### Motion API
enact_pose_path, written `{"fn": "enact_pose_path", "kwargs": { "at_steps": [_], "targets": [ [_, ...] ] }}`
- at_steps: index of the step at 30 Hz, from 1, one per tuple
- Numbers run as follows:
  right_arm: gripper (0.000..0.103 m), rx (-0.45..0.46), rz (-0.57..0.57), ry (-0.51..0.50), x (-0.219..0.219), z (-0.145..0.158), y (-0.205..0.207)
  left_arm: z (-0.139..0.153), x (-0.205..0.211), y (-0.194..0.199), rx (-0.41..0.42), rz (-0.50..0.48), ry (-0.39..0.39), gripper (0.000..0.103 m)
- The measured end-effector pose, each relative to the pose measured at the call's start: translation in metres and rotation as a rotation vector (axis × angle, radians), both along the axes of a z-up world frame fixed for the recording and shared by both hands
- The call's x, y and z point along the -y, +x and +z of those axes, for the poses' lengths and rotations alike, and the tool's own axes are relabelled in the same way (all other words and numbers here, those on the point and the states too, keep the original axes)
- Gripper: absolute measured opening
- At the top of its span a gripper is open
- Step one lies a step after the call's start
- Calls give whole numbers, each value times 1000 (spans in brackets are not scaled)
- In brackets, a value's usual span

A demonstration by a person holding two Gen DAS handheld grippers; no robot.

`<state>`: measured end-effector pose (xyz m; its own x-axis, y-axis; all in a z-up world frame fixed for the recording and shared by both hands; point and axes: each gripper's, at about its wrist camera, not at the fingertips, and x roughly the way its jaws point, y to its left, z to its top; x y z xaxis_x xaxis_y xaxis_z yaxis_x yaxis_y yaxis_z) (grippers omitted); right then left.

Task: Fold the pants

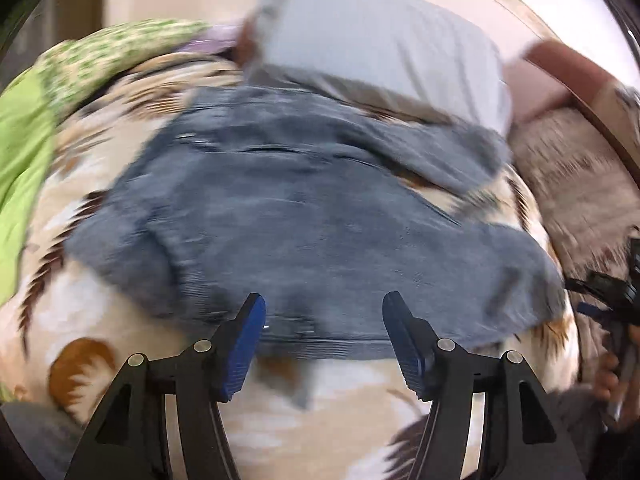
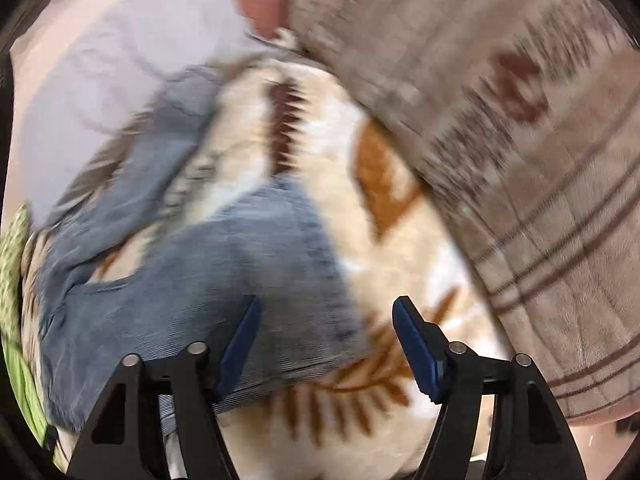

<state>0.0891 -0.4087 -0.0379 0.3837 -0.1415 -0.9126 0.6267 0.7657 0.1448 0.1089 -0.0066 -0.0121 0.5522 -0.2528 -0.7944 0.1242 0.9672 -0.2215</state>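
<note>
Both frames are pretty motion-blurred, so take details loosely. The pants (image 1: 304, 208) (blue denim, looks like jeans) lie rumpled on a cream blanket (image 1: 80, 288) with brown leaf print, just below a grey pillow (image 1: 380, 44). Left gripper (image 1: 324, 320) hangs wide open over the near hem, gripping nothing. Right gripper (image 2: 326, 324) is also spread wide at the denim's right edge.

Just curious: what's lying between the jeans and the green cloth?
Only the leaf-patterned blanket separates the jeans from the green cloth, seen in the left wrist view.
</note>
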Motion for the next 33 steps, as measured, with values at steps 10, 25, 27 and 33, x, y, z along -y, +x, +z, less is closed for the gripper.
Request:
{"fn": "enact_pose_path", "kwargs": {
  "at_steps": [10,25,27,33],
  "targets": [
    [18,-102,29,2,2,-16,-13,-37,15,19,-29,-86,7,61],
    [84,246,240,93,-33,80,40,17,34,64,36,-95,-61,66],
    [84,275,232,170,-24,75,72,14,35,89,12,-80,-102,65],
    [80,241,146,257,-2,45,176,-20,20,144,-29,-9,-162,65]
  ]
}}
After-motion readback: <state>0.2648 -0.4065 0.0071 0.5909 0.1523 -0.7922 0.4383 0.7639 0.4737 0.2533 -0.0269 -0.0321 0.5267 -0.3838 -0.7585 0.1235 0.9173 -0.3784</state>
